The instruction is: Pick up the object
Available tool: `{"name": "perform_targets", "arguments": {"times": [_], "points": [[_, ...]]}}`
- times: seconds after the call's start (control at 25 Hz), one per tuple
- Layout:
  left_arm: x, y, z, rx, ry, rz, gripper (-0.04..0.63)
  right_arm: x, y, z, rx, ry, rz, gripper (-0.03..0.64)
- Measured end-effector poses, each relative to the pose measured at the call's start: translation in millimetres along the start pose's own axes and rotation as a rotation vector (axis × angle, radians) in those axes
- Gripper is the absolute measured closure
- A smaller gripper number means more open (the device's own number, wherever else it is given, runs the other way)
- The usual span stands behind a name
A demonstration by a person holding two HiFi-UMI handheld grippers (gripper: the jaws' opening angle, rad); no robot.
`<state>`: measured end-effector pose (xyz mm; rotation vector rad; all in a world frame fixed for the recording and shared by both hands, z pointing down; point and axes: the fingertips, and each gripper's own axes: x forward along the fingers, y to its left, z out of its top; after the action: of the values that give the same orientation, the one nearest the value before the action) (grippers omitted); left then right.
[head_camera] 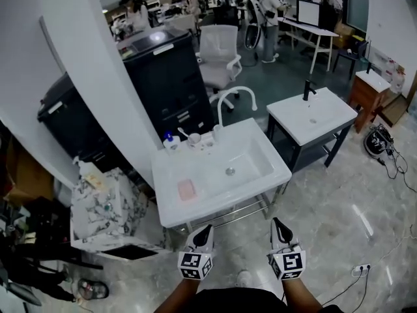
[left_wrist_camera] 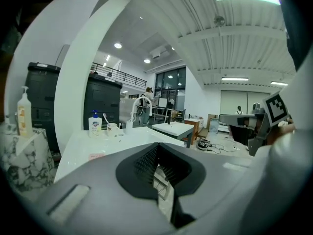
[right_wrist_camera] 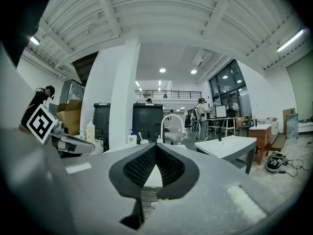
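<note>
A flat pink object (head_camera: 187,189) lies on the left ledge of the white sink (head_camera: 260,181), and in the left gripper view the pink object (left_wrist_camera: 96,156) is a thin strip on the white top. My left gripper (head_camera: 206,229) hangs just short of the sink's front edge, shut, with nothing between its jaws. My right gripper (head_camera: 278,223) is level with it to the right, also shut and empty. The tips meet in the left gripper (left_wrist_camera: 157,146) and the right gripper (right_wrist_camera: 155,146). Both are well apart from the pink object.
A white arched faucet (head_camera: 228,100), a soap bottle (head_camera: 169,140) and cups (head_camera: 194,139) stand at the sink's back. A second sink (head_camera: 313,113) stands to the right, black cabinets (head_camera: 166,77) behind, a patterned bin (head_camera: 104,207) to the left. Cables (head_camera: 391,165) lie on the floor. People stand far back.
</note>
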<state>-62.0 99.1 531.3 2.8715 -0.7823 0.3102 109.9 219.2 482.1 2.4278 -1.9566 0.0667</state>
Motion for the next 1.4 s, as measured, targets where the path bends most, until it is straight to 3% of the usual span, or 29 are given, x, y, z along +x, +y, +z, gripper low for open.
{"name": "perform_targets", "arguments": {"times": [0.2, 0.68, 1.4], "points": [[3.9, 9.1, 2.5, -0.02, 0.002, 0.056, 0.577, 15.8, -12.3, 9.8, -0.014, -0.027, 0.036, 0.614], [29.2, 49.5, 7.7, -0.027, 0.005, 0.113, 0.577, 82.8, -2.3, -2.2, -0.018, 0.02, 0.132, 0.614], [99.3, 176.5, 47.6, -0.044, -0.025, 0.192, 0.577, 238.4, 54.6, 14.6, -0.032, 0.06, 0.293, 0.614]]}}
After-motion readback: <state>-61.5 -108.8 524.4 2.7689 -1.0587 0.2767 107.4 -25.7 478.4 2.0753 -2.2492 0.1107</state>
